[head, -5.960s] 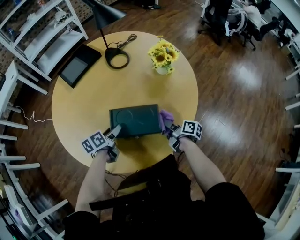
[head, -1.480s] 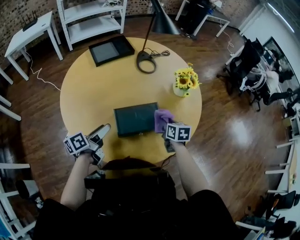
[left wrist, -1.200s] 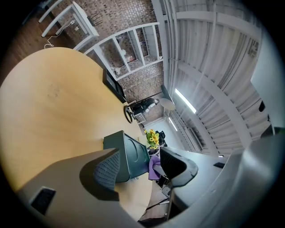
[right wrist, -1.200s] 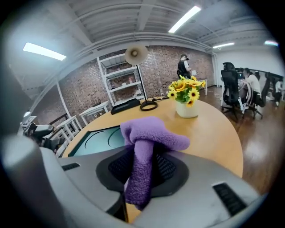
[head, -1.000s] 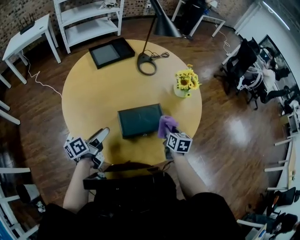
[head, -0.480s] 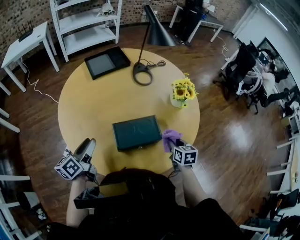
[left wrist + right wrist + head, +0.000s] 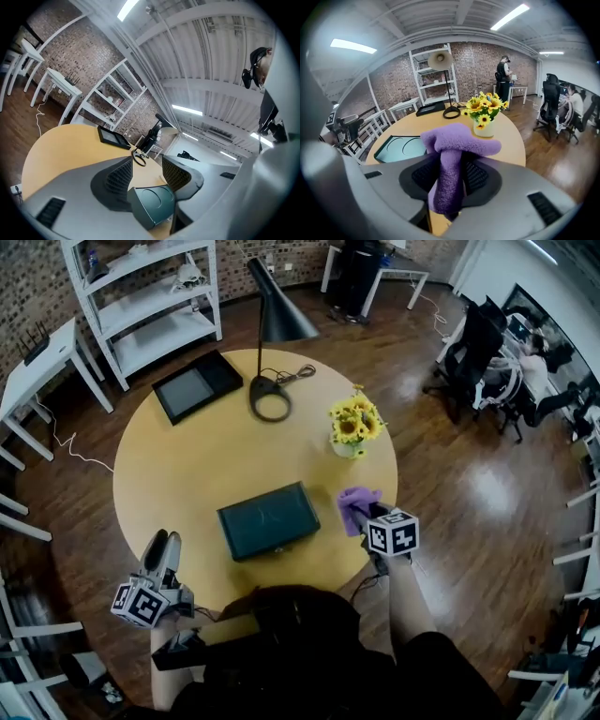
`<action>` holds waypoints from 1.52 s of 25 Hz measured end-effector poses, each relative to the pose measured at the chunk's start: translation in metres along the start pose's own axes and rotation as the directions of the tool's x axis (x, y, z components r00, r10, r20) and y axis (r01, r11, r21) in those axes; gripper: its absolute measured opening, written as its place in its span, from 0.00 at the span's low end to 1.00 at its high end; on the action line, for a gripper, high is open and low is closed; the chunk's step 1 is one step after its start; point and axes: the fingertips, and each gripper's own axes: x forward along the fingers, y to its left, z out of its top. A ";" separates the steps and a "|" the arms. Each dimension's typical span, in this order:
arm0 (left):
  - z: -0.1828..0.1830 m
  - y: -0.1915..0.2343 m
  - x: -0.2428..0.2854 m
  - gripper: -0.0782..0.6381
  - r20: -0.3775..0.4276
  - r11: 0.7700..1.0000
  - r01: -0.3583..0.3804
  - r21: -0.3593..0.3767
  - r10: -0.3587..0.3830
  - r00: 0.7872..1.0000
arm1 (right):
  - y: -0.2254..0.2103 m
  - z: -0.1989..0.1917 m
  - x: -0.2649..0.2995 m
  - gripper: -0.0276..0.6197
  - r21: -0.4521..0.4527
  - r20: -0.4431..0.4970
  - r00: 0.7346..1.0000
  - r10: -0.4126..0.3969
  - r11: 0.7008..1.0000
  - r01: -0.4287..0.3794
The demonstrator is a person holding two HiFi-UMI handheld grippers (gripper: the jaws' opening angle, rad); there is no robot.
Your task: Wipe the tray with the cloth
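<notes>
Nearest us, the left hand-held gripper (image 7: 164,543) sits at the near-left rim of the round yellow wooden tabletop (image 7: 202,460). Its jaws stand partly apart and have just been closing, with nothing between them. At the near-right rim, the right hand-held gripper (image 7: 368,519) grips the purple fleece cloth (image 7: 356,502). The cloth bunches above the pads and hangs down between them, raised off the tabletop. These jaws have just been opening a little, with the cloth pinched between them.

Between the two, and apart from both, we see the dark green rectangular tray (image 7: 267,518) lying flat on the tabletop. It shows two round recesses in the right gripper view. The cloth is near the tray's right end, not touching it.

Beyond the tray we mark a white vase of yellow sunflowers (image 7: 350,427). Farther on is a black desk lamp with a ring-shaped base (image 7: 269,407), and at the far-left rim a flat black-framed panel (image 7: 195,387). A white open shelf unit (image 7: 141,306) stands on the floor behind.
</notes>
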 end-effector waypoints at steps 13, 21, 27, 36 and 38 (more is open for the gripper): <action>-0.012 -0.004 -0.006 0.36 -0.048 1.000 0.003 0.007 -0.002 0.999 | -0.017 -0.015 0.011 0.36 0.002 -0.079 0.995 -0.066 0.998 0.066; 0.002 -0.015 -0.004 0.36 -0.013 0.997 0.012 0.073 -0.011 1.000 | -0.001 0.058 -0.037 0.24 0.184 0.342 0.938 0.054 0.975 -0.123; 0.025 -0.021 0.001 0.31 0.046 0.992 0.013 0.123 -0.019 0.999 | 0.006 0.094 -0.093 0.05 0.172 0.605 0.792 0.083 0.958 -0.232; 0.036 -0.020 -0.020 0.31 0.069 0.988 -0.003 0.151 -0.008 0.998 | 0.021 0.097 -0.110 0.04 0.102 0.634 0.772 0.046 0.984 -0.143; 0.037 -0.016 -0.024 0.31 0.077 0.989 -0.010 0.147 -0.001 0.997 | 0.022 0.094 -0.110 0.04 0.129 0.643 0.764 0.048 0.977 -0.170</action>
